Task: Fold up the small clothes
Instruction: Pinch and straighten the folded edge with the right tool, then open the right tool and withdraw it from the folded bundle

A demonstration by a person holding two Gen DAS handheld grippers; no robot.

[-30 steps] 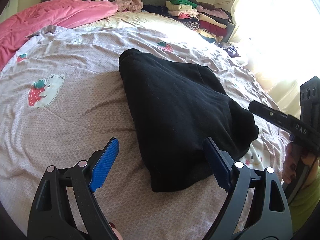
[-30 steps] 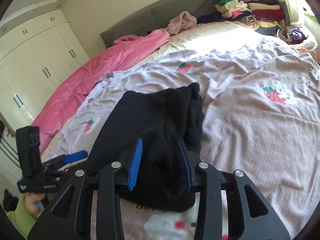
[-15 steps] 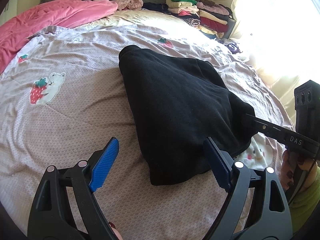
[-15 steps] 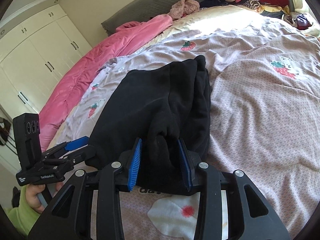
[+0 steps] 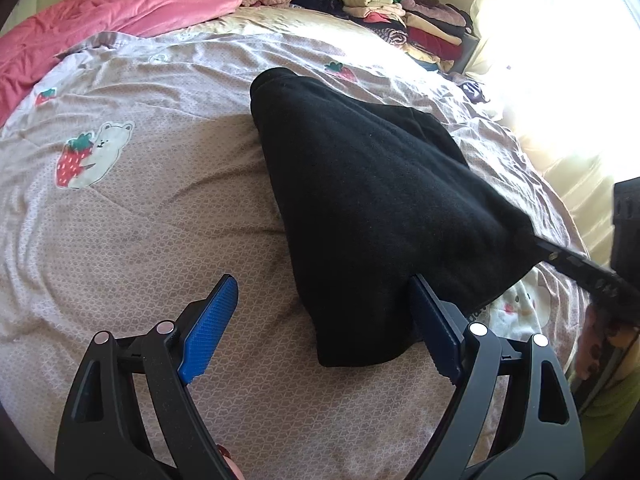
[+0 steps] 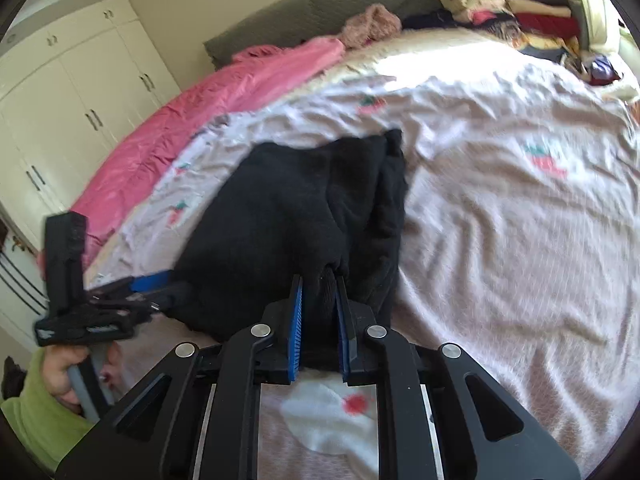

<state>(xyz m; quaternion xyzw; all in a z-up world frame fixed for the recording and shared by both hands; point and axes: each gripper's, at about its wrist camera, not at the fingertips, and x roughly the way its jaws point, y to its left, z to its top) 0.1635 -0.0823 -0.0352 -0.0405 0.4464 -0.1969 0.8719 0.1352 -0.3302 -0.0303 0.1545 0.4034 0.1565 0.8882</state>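
A black garment lies folded on the strawberry-print bedspread. My left gripper hovers open at its near corner; the right blue pad sits against the cloth edge and the left pad rests over bare sheet. In the right wrist view, my right gripper is closing its jaws on a bunched fold of the black garment, and the pads press the cloth. The left wrist view shows the right gripper entering from the right, its tips buried in the cloth.
A pink blanket lies along the bed's far left. Stacks of folded clothes stand at the far corner by the bright window. White wardrobe doors line the wall. A hand with a green sleeve holds the left gripper.
The right gripper's jaws have narrowed onto the black cloth, which now bunches between the pads. The left gripper has stayed open in the same place.
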